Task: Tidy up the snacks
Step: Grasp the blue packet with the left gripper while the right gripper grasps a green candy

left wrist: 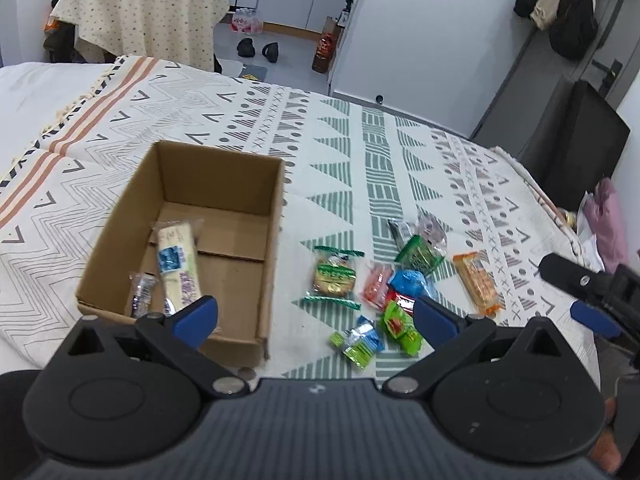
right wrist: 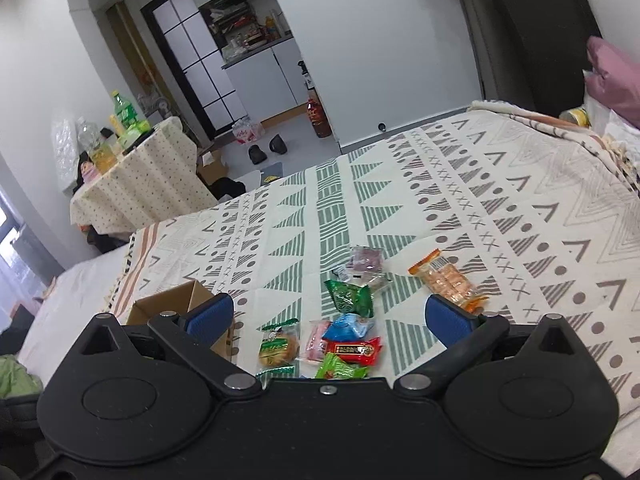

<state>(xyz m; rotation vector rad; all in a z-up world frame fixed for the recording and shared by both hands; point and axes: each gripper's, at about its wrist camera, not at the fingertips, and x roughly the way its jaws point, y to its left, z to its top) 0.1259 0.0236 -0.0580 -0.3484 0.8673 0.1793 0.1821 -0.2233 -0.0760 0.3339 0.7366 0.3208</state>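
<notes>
A patterned bed (left wrist: 400, 168) carries a cardboard box (left wrist: 224, 184) holding a long white snack bar (left wrist: 178, 258); loose snacks (left wrist: 384, 292) lie just beside it. Left tongs (left wrist: 316, 316) and right tongs (right wrist: 328, 318) gape wide, empty.

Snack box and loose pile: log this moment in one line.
left tool: open, empty | right tool: open, empty | cardboard box: two snacks inside | loose snacks: on blanket beside box
</notes>
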